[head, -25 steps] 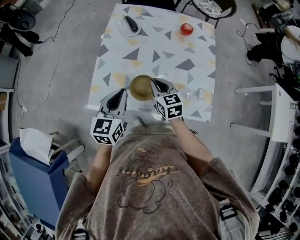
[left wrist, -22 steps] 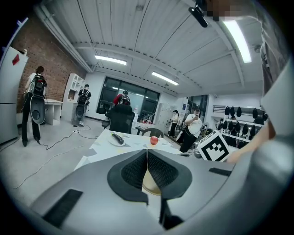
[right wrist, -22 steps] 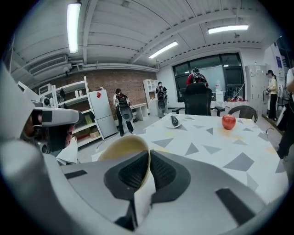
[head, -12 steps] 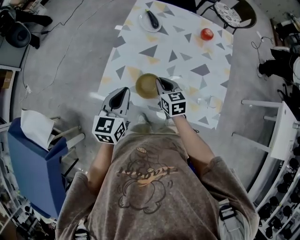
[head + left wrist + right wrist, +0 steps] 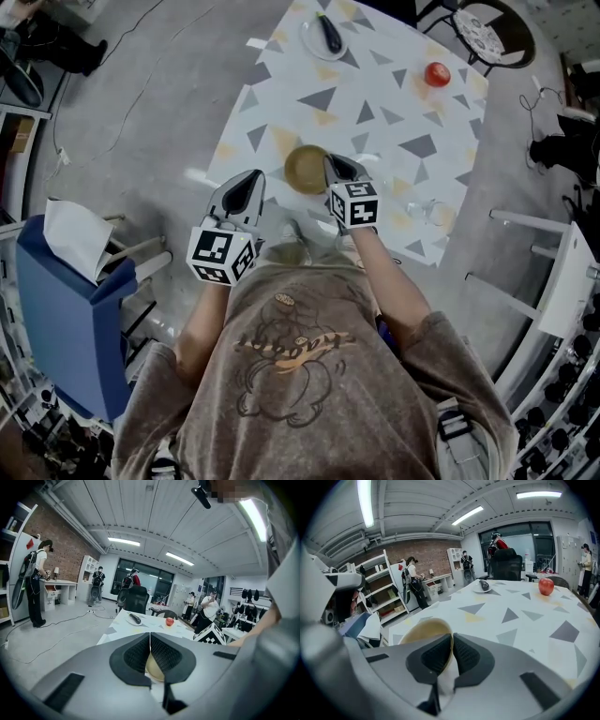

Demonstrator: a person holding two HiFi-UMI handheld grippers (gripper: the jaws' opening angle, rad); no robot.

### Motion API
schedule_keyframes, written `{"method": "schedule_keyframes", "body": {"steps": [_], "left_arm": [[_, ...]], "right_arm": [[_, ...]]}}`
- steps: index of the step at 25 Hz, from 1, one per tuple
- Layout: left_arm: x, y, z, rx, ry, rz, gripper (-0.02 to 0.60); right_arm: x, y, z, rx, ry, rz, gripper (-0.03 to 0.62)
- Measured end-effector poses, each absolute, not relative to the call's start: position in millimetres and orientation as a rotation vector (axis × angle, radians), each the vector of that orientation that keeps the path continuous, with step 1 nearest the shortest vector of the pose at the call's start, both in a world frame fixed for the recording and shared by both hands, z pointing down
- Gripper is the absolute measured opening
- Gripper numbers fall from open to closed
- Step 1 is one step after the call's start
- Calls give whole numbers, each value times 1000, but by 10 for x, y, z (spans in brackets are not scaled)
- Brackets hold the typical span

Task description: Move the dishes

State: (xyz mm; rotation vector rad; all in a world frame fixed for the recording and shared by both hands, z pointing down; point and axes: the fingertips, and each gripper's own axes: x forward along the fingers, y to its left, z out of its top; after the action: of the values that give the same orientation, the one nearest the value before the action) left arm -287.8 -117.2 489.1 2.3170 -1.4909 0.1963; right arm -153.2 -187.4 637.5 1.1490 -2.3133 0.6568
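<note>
A tan bowl (image 5: pixel 305 170) hangs just over the near part of the triangle-patterned table (image 5: pixel 394 112). My right gripper (image 5: pixel 330 167) is shut on the bowl's right rim. In the right gripper view the rim (image 5: pixel 449 641) sits pinched between the two dark pads, at my right gripper (image 5: pixel 453 644). My left gripper (image 5: pixel 251 180) is at the table's near left edge, beside the bowl and apart from it. Its jaws meet with nothing between them at my left gripper (image 5: pixel 150 638), and the bowl (image 5: pixel 155 668) shows behind them. A white plate (image 5: pixel 312 42) with a dark long object lies at the far end.
A red apple (image 5: pixel 437 74) lies at the table's far right, and a clear glass (image 5: pixel 433 212) stands at its near right. A blue chair with white cloth (image 5: pixel 70 281) is at left and a round chair (image 5: pixel 487 23) beyond the table. Several people stand about the room.
My right gripper has sunk toward the table with the bowl still in it. My left gripper has drifted a little closer to the table's edge. Both stay shut.
</note>
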Motion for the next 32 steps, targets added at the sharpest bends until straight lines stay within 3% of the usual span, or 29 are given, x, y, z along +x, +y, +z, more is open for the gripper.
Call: {"method": "schedule_keyframes", "body": {"steps": [13,24,32], "left_arm": [[-2907,-1173,4954,2287,-1487,194,20],[-2832,-1173,4944,2296,-1478,193,20],[-2679,-1181,4801,2323,-1465,169,20]], "right_arm": [[-1495,-1935,6483,1178,-2284,678,34],[-1457,-1949,6385,1193,-2325,687,127],[-1391,-1961,5970,1212,-2406,640,127]]}}
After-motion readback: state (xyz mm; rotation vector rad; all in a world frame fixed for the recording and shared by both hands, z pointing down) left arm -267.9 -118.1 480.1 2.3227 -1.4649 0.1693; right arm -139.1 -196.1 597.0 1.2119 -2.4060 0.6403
